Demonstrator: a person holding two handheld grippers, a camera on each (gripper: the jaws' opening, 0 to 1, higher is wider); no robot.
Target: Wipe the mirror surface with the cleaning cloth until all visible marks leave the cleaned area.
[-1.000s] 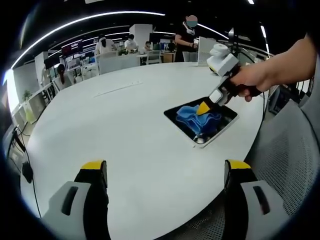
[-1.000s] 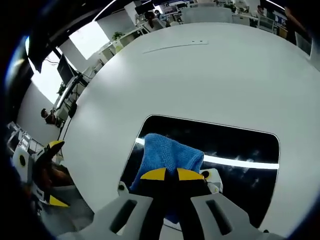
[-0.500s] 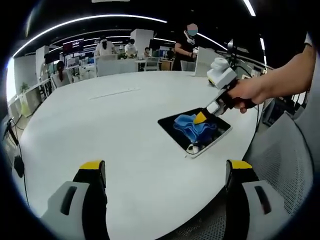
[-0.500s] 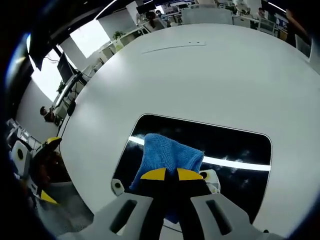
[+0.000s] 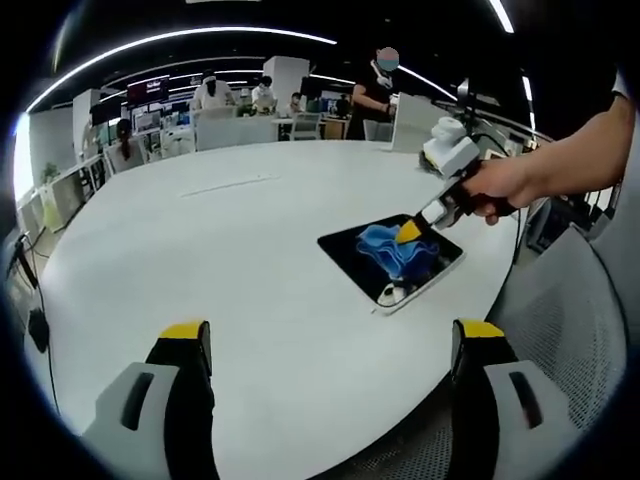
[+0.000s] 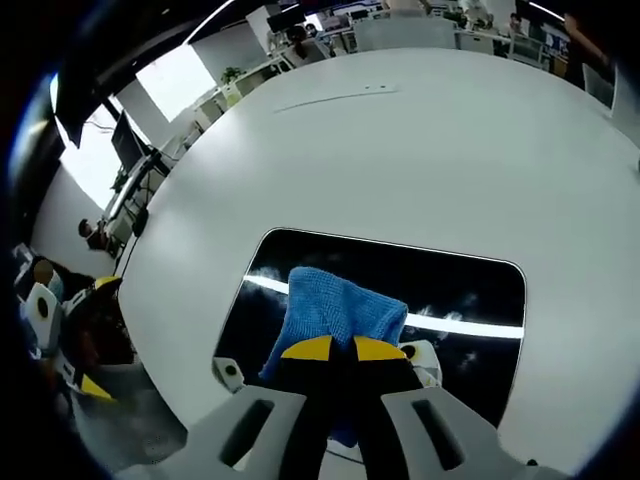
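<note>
A dark rectangular mirror point(image 6: 440, 290) in a white frame lies flat on the white round table point(image 6: 420, 150). My right gripper point(image 6: 342, 349) is shut on a blue cleaning cloth point(image 6: 335, 305) and presses it onto the near part of the glass. In the left gripper view the same mirror point(image 5: 350, 250) sits at the table's right side with the blue cloth point(image 5: 385, 245) on it, and the right gripper point(image 5: 408, 233) held by a person's hand comes down on the cloth. My left gripper point(image 5: 330, 345) hovers open over bare table, well short of the mirror.
A grey mesh chair point(image 5: 560, 330) stands at the table's right edge. Desks, monitors and several people point(image 5: 375, 85) fill the office behind the table. A thin seam line point(image 6: 335, 96) crosses the far tabletop.
The right gripper has slid the cloth across the mirror towards its right end; in the right gripper view more dark glass now shows to the left of the cloth. The left gripper stayed open.
</note>
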